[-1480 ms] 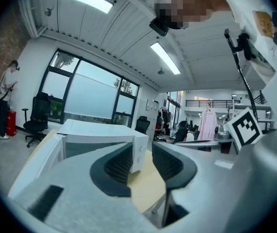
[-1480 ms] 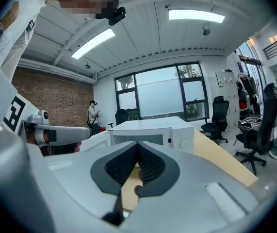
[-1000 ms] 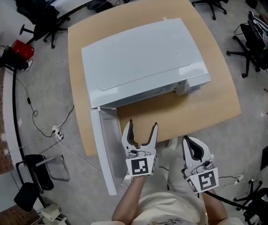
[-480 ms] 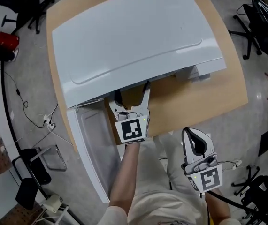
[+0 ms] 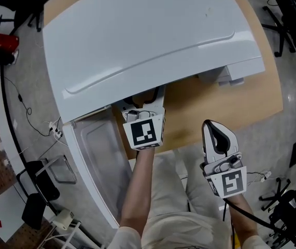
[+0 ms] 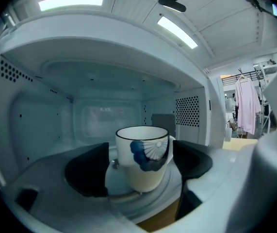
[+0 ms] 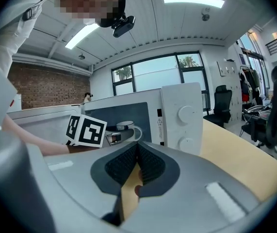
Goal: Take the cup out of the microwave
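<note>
A white cup (image 6: 143, 157) with a blue flower print stands on the turntable inside the open microwave (image 5: 148, 35). My left gripper (image 6: 140, 150) reaches into the cavity, open, with one black pad on each side of the cup. A gap shows at the left pad (image 6: 87, 176). In the head view only its marker cube (image 5: 146, 132) shows; the fingertips are under the microwave's top. My right gripper (image 5: 215, 127) hangs shut and empty in front of the table edge. The right gripper view shows the cup (image 7: 126, 128) in the opening.
The microwave door (image 5: 98, 165) hangs open toward the lower left. The knob panel (image 7: 187, 118) is on the microwave's right. The wooden table (image 5: 220, 102) shows bare wood at the front right. Cables (image 5: 28, 113) and office chairs (image 5: 33, 191) lie around on the floor.
My left gripper went forward from the table edge into the microwave cavity, around the cup. The head view drew closer. The right gripper stayed shut near the table edge.
</note>
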